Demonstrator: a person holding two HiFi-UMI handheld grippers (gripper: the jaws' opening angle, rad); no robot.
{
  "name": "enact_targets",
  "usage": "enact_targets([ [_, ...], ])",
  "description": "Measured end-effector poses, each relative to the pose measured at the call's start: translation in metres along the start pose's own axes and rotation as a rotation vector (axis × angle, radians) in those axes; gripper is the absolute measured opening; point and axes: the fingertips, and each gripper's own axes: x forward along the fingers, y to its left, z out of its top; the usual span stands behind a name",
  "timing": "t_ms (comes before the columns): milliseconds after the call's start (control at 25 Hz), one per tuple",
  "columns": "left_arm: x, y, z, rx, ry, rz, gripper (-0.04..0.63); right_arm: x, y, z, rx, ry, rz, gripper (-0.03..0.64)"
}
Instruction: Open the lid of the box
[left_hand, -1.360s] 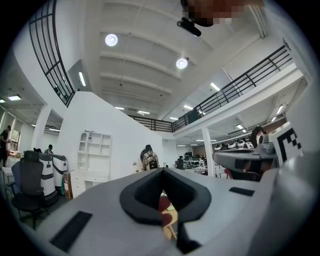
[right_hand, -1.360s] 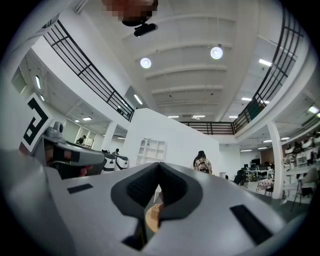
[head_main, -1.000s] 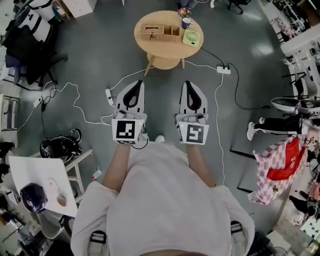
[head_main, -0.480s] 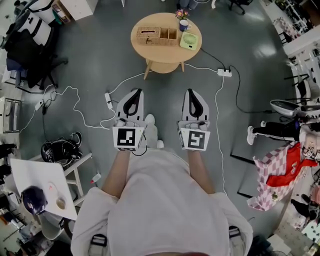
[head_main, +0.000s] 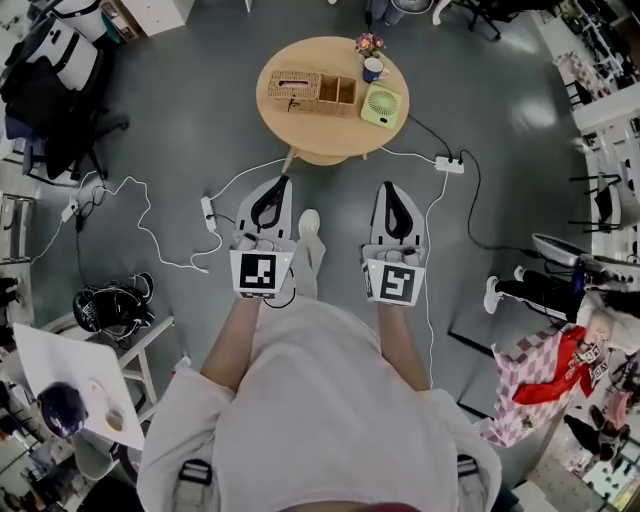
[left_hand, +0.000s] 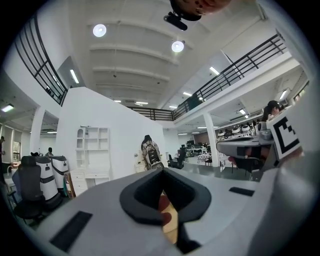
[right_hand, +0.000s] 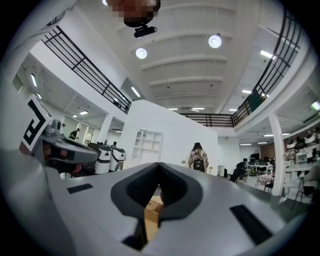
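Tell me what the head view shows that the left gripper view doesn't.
Only the head view: the whole round table with the wicker box, green fan and mug, plus floor cables. Only the left gripper view: ceiling lights, balcony railings, a person with a backpack. Both: the left tool, shut and empty, and the marker cube of the right tool.

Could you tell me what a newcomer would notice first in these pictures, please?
The left gripper and right gripper, shut and empty, each bearing a black-and-white marker cube, fill the middle of the head view. Beyond them a round wooden table carries a wicker box, a green fan and a mug.
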Motion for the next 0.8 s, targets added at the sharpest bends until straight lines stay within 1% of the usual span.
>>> enact_targets([
  [160, 0.073, 0.026, 0.004, -0.006, 0.005, -0.003, -0.006, 0.073, -0.026, -0.007, -0.023, -0.015, 0.019, -0.002],
  [280, 0.125, 0.047, 0.012, 0.010, -0.004, 0.000, -0.006, 0.128, -0.040, -0.008, -0.021, -0.012, 0.035, -0.002],
  [440, 0.184, 0.069, 0.028, 0.032, -0.028, 0.001, -0.006, 0.184, -0.057, -0.013, -0.026, -0.017, 0.052, -0.002],
  [600, 0.229, 0.085, 0.038, 0.046, -0.047, 0.019, -0.006, 0.225, -0.075, -0.023, -0.020, -0.023, 0.063, -0.002],
  [800, 0.262, 0.094, 0.037, 0.054, -0.036, 0.057, -0.006, 0.258, -0.095, -0.027, -0.020, -0.022, 0.088, -0.002],
])
